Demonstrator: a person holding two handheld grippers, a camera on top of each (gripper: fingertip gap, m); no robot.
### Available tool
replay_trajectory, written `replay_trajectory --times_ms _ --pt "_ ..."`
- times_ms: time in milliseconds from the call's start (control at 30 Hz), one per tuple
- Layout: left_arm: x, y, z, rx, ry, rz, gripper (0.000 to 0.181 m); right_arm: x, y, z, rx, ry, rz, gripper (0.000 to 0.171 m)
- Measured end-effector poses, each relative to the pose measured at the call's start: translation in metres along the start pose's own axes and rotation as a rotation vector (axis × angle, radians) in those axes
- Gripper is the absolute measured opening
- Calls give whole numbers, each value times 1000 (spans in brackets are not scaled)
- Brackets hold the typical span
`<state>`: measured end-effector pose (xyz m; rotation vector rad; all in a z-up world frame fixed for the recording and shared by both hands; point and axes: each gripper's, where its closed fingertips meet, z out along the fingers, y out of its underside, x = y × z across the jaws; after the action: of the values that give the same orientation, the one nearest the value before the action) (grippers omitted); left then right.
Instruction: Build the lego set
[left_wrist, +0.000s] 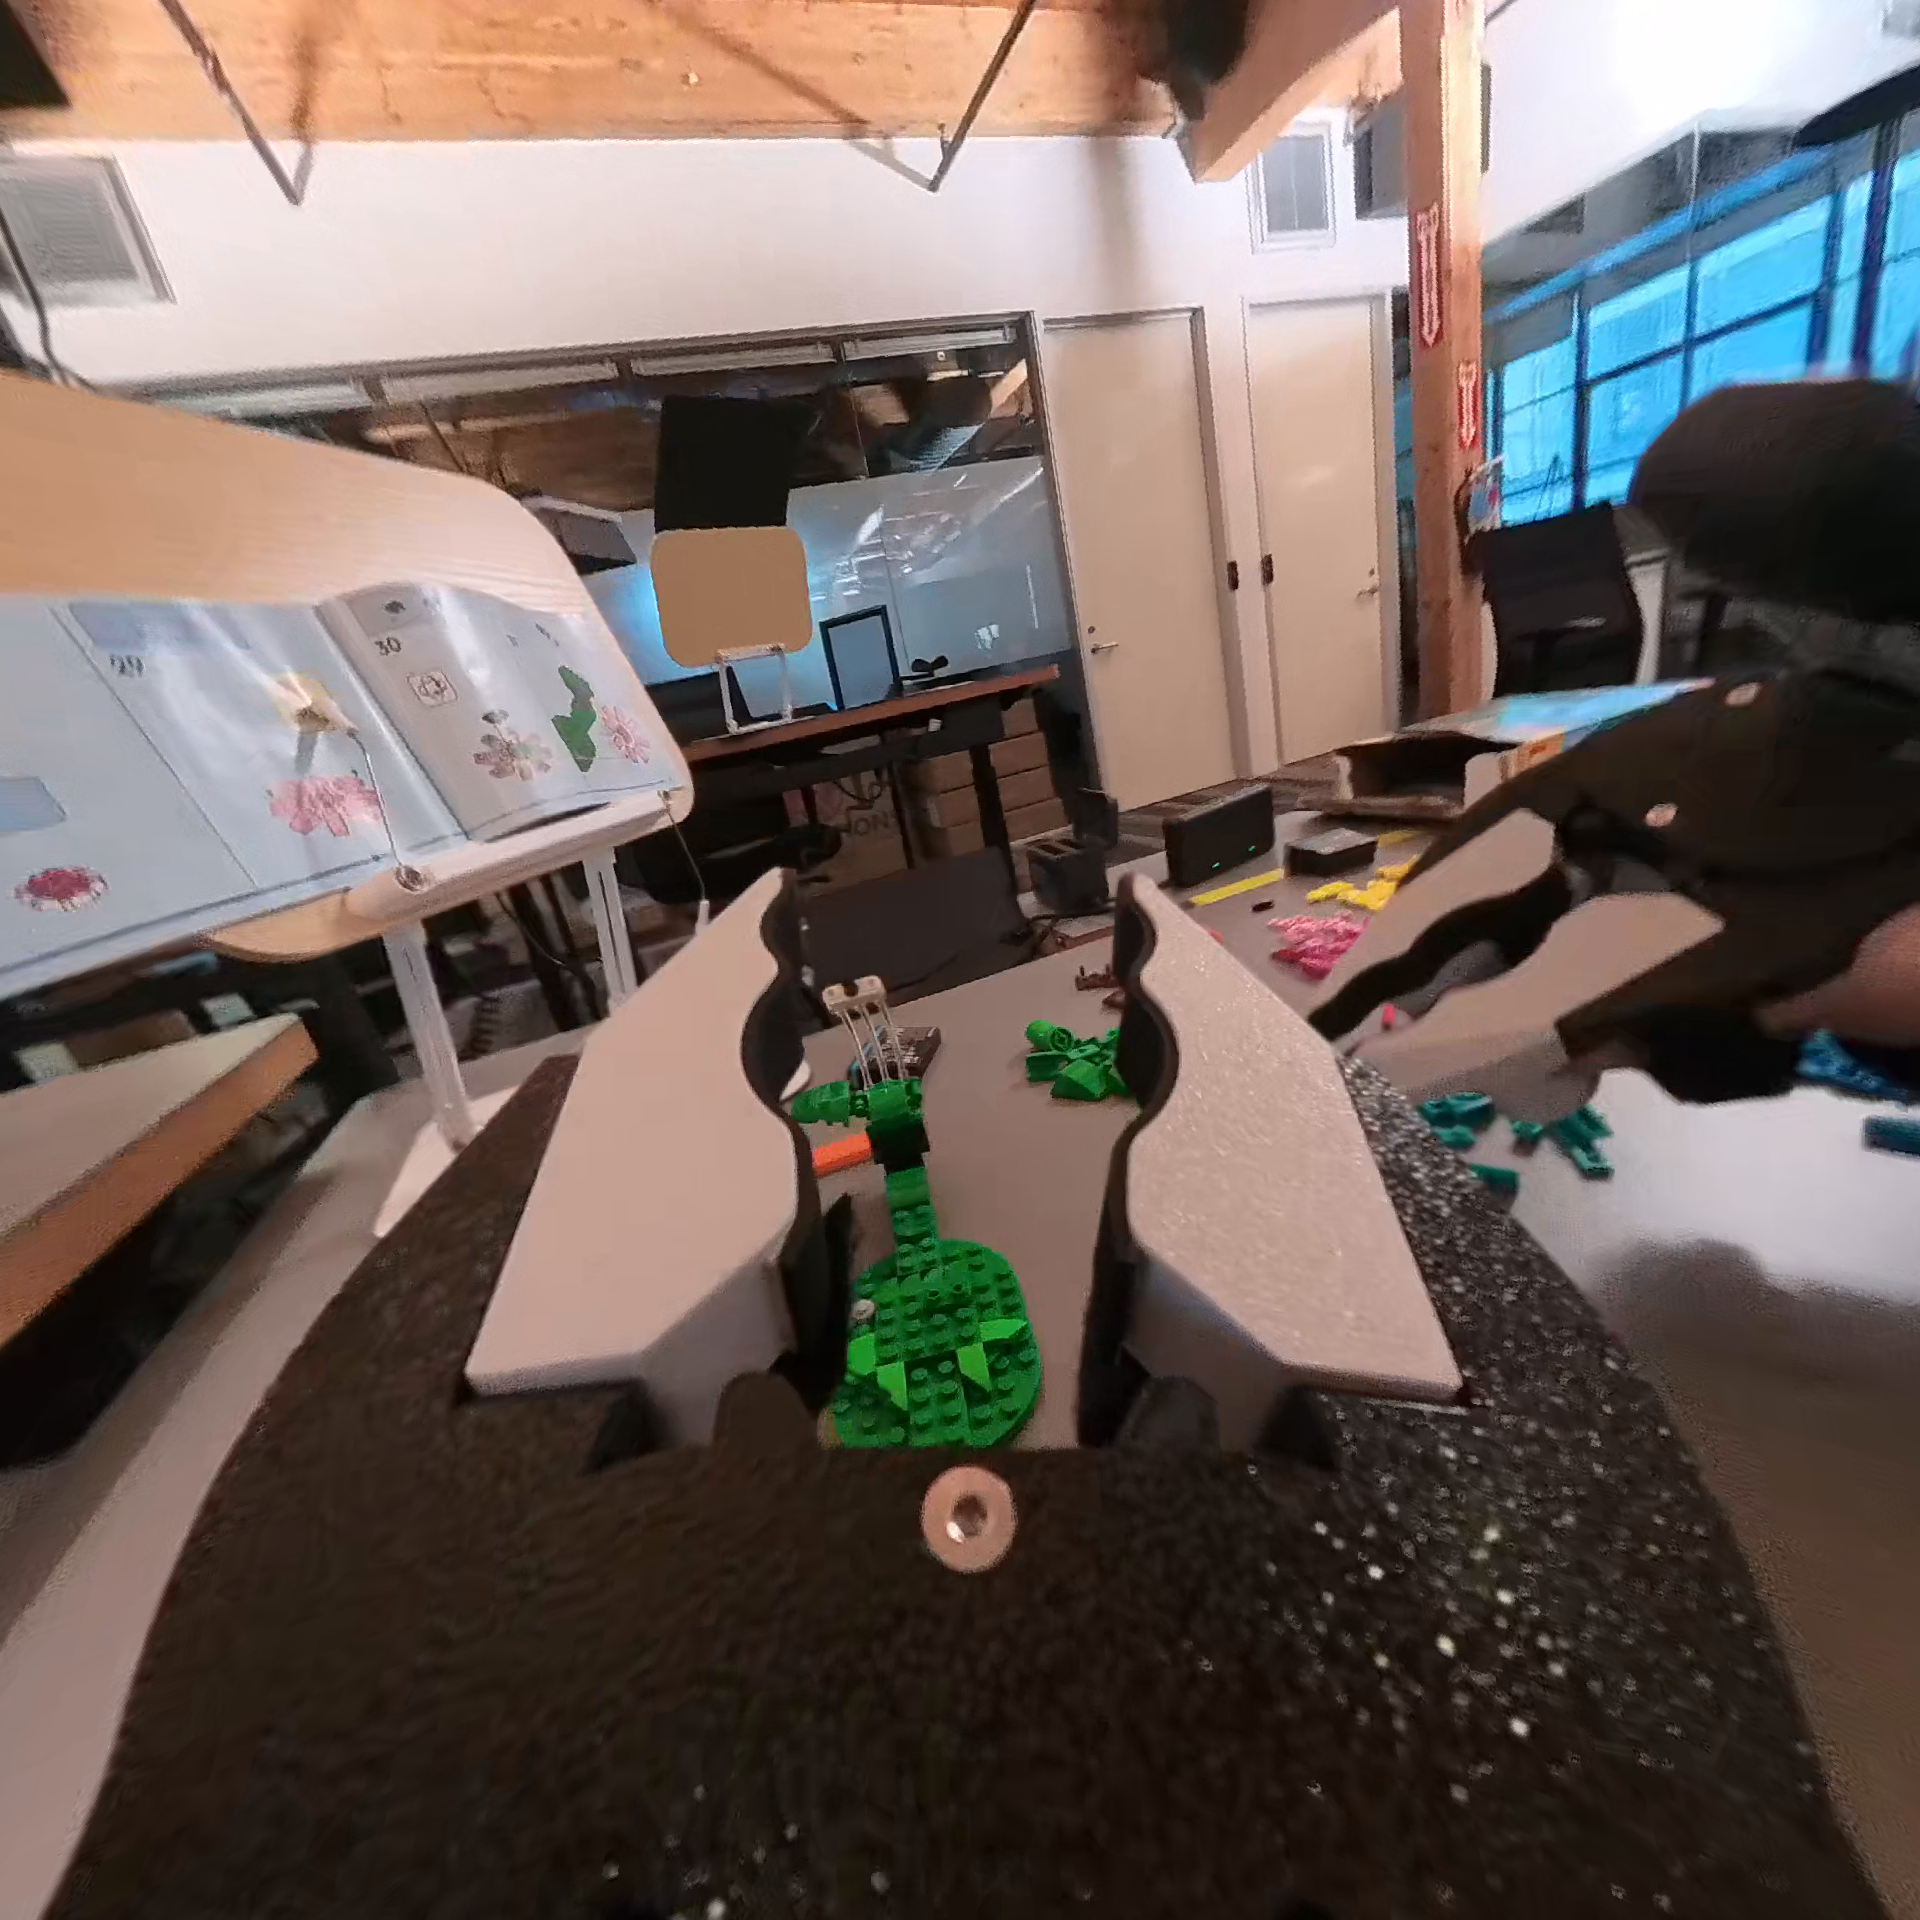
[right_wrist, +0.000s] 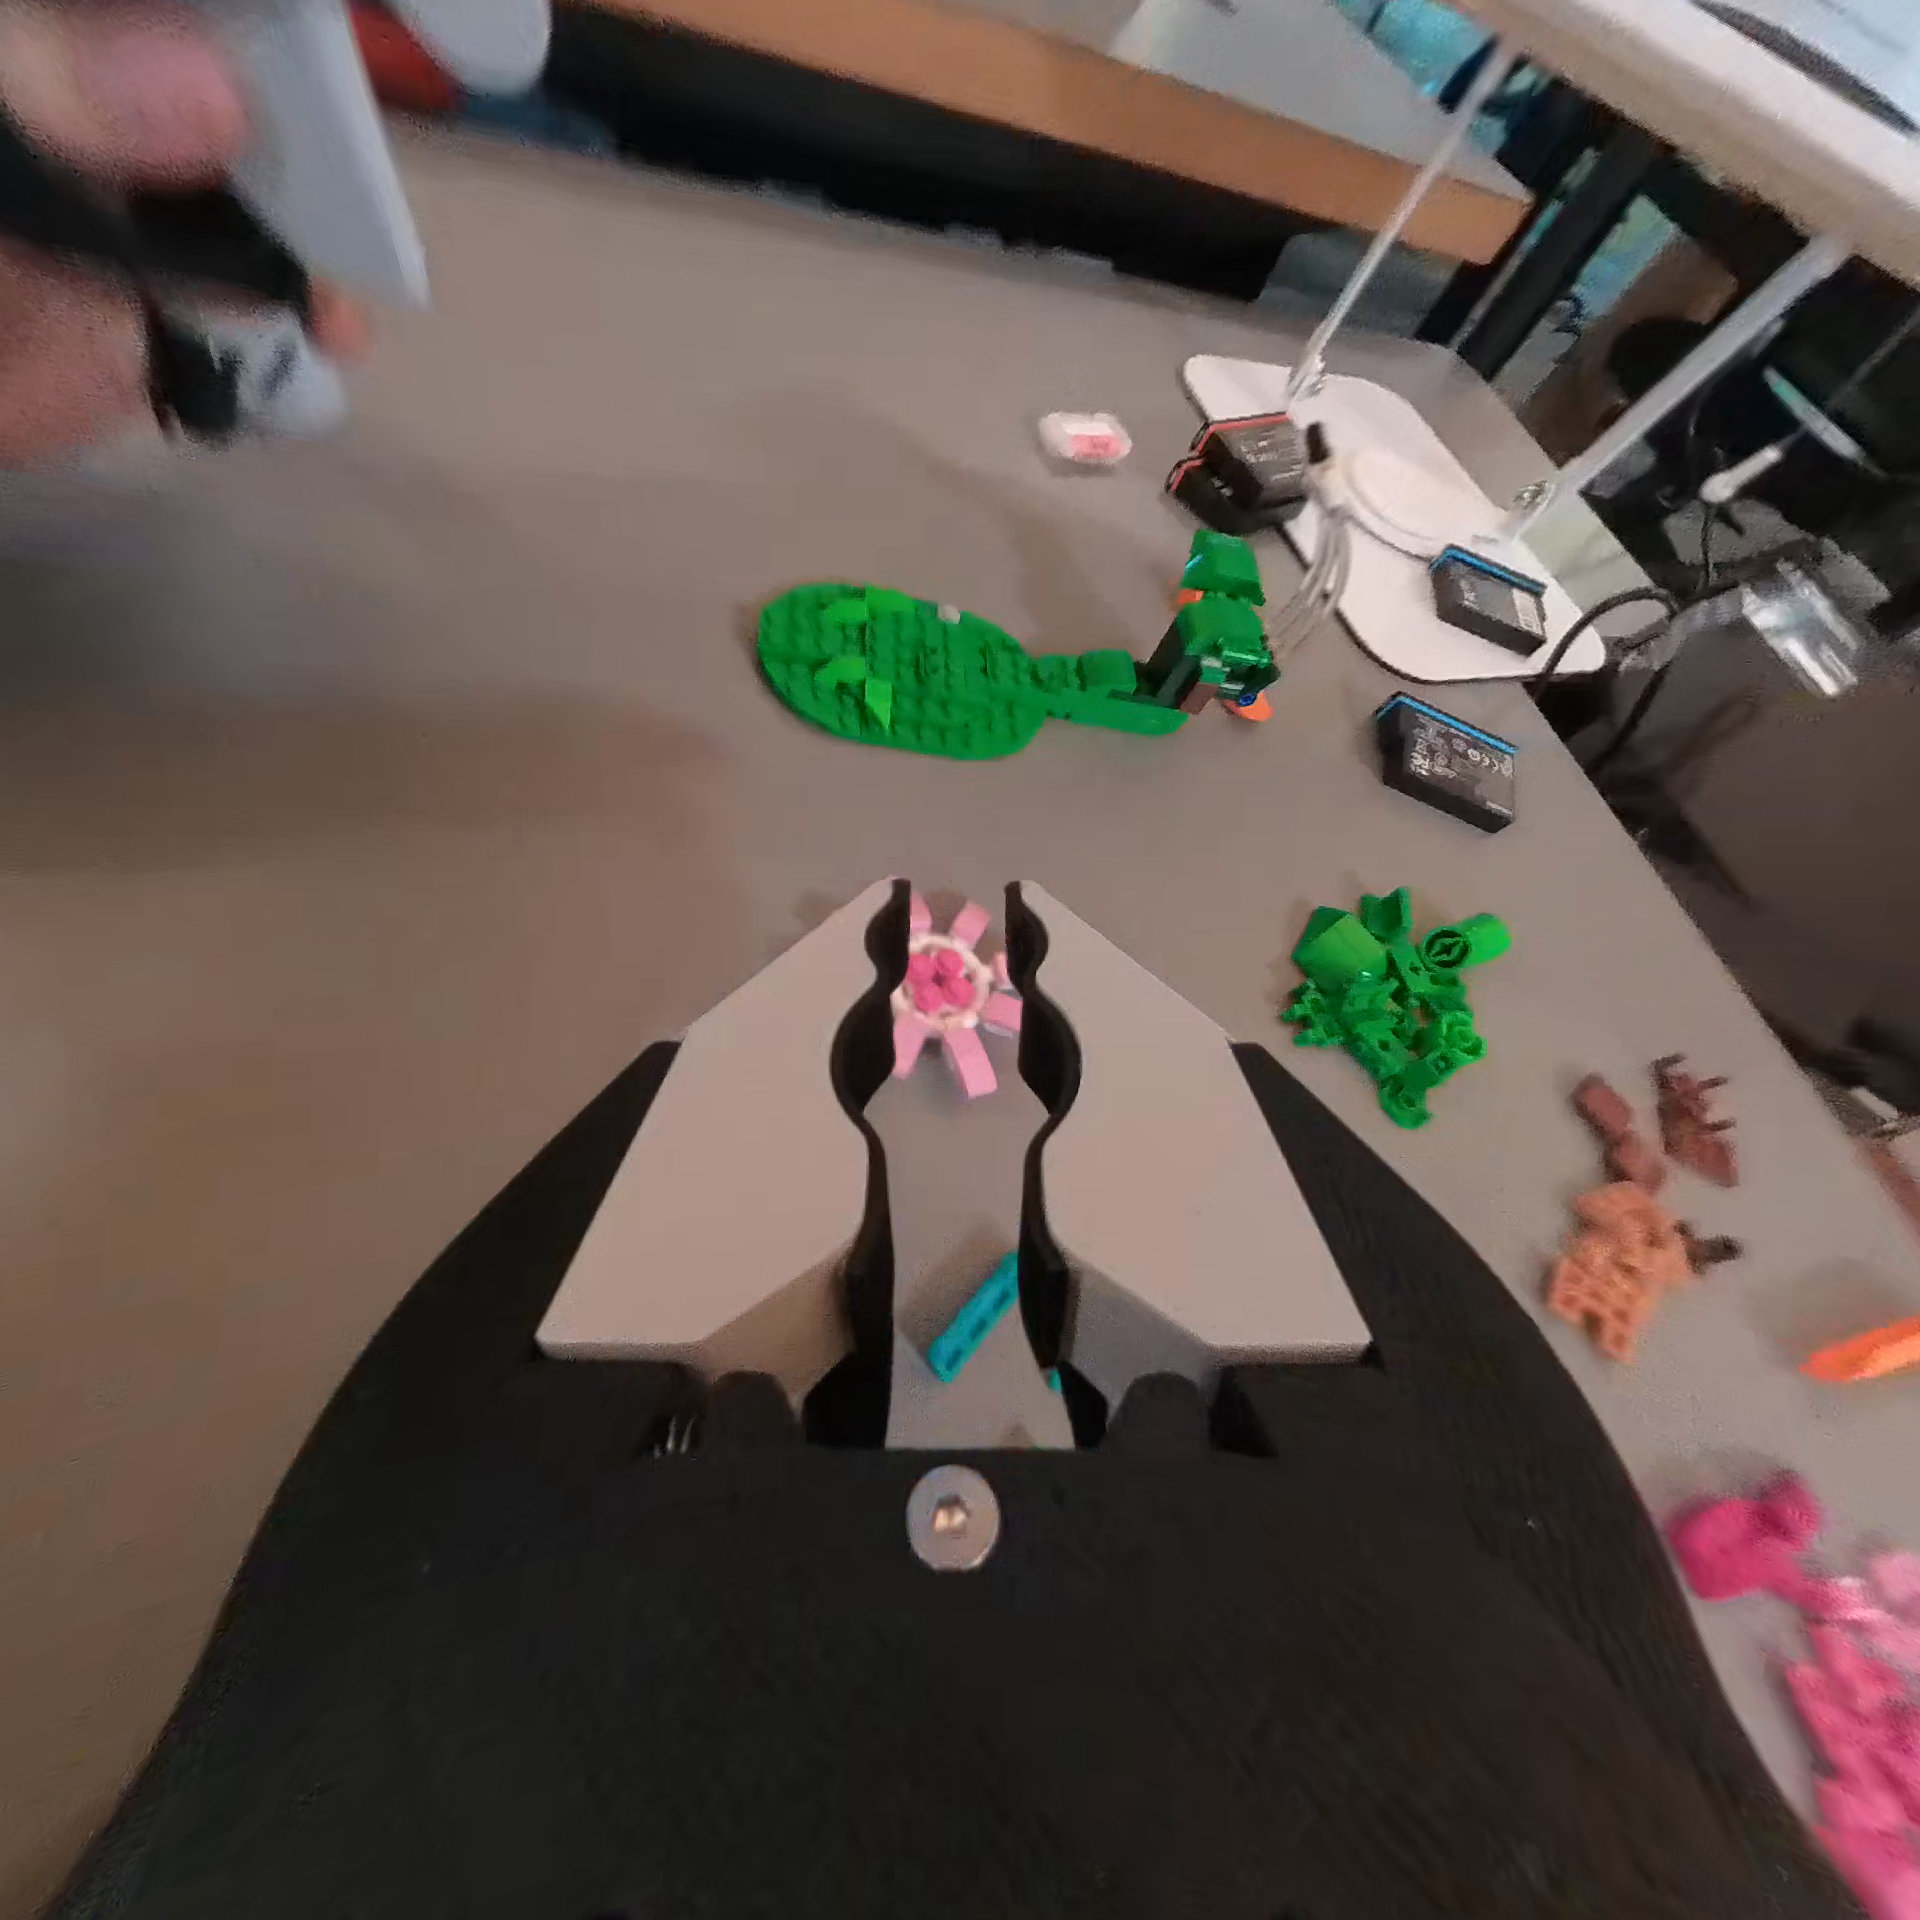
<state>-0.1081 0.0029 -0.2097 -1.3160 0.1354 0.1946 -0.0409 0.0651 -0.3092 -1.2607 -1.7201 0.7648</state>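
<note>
A green lily-pad build with a short stem lies flat on the grey table. My left gripper hovers over it, open wide and empty, with the pad showing between its fingers. The build also shows in the right wrist view. My right gripper is nearly closed around a pink flower with a white ring and holds it above the table. The right gripper also shows at the right of the left wrist view. The left gripper appears blurred at the upper left of the right wrist view.
An open instruction booklet rests on a white stand whose base is by the build. Loose piles lie around: green, tan and brown, pink, yellow, teal. A black battery lies near the table edge. The black battery is about 25 cm from my right fingertips and 30 cm from my left.
</note>
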Motion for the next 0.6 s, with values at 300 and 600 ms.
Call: replay_trajectory --times_ms 300,600 --pt "27 6 -6 103 24 110 52 26 -44 -64 459 290 31 18" --pt "31 16 -5 95 27 149 67 9 -55 -87 607 450 -214 9"
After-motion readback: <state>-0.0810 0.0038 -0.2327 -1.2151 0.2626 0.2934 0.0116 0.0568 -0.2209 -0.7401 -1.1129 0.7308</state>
